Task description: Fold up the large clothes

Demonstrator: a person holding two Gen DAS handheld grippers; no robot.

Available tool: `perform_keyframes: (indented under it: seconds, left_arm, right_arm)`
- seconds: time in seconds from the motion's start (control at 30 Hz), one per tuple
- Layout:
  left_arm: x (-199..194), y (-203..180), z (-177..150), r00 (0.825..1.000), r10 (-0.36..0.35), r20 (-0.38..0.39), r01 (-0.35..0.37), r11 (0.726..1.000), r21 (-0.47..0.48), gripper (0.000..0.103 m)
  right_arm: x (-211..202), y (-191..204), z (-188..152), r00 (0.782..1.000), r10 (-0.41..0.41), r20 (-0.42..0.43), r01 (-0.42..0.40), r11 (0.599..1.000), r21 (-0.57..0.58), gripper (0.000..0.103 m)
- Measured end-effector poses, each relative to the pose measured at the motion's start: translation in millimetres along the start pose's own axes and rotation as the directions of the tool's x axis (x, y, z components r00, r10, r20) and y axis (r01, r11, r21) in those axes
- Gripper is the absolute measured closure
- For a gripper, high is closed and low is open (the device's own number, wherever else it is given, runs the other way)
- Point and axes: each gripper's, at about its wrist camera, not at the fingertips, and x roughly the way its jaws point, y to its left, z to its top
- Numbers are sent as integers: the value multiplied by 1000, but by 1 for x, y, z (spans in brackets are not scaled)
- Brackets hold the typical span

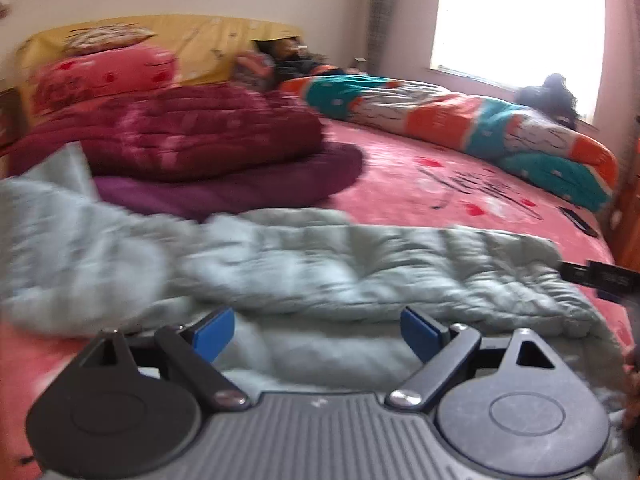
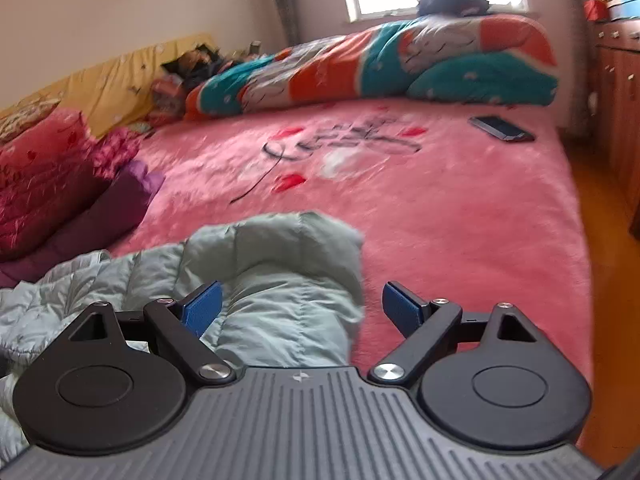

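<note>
Now, over on the left, the left gripper (image 1: 318, 330) is seen low above the pale green padded jacket (image 1: 320, 268), levelled out and pointed across the bed (image 1: 420, 184). Its blue pads (image 1: 418, 330) are spread wide apart, and nothing is clamped between them; only jacket fabric is seen in the gap. The jacket is laid in a long rumpled band across the pink bedspread, its left part blurred. Beyond it, a dark red quilted bundle (image 1: 200, 136) is stacked on a purple cushion (image 1: 248, 188), with a pink pillow (image 1: 104, 76) behind. Further right, an orange-and-teal duvet (image 1: 460, 120) is heaped along the far edge beneath the window (image 1: 516, 16). A black piece of the other tool is glimpsed at the right rim.

Across to the right side: the right gripper (image 2: 302, 306) is likewise held low and level, aimed up the bed towards the window. Wide open again, nothing gripped. One end of the jacket (image 2: 280, 272) is framed between the jaws, the left pad (image 2: 202, 308) just over the fabric, the right pad over bare pink bedspread (image 2: 460, 208). A phone (image 2: 502, 128) is seen lying near the bed's right edge, well apart from the jacket, and wooden drawers (image 2: 618, 68) are set beside the bed.
</note>
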Motion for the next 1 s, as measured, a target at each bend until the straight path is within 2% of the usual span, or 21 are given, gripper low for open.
perform_keyframes:
  seconds: [0.2,0.43,0.53,0.67,0.8,0.93,1.0]
  left_arm:
    - [-23,59,2,994,103,30,-99,990,-102,13]
    - [-34,127,-3,974,224,40,-209,949,-236,13]
    - [-38,154,-4,967,250,44,-225,925,-305,13]
    - [-41,181,-5,952,297,70,-258,906,-334,13]
    - [-30,208,-5,946,319,63,-274,886,-373,13]
    - [-22,236,0,941,330,79,-266,863,-430,13]
    - [-16,249,2,945,319,76,-249,848,-468,13]
  right_arm:
    - [-30,6,-9,997,-53,55,56,996,-68,0]
    - [-68,8,-21,992,-81,93,93,987,-129,0]
    - [-84,13,-26,989,-97,108,114,980,-165,0]
    - [-103,13,-32,984,-130,119,153,967,-203,0]
    - [-131,11,-36,974,-172,147,201,955,-218,0]
    - [-160,-1,-36,963,-204,175,232,961,-154,0]
    - [-172,-9,-36,956,-239,170,257,962,-92,0]
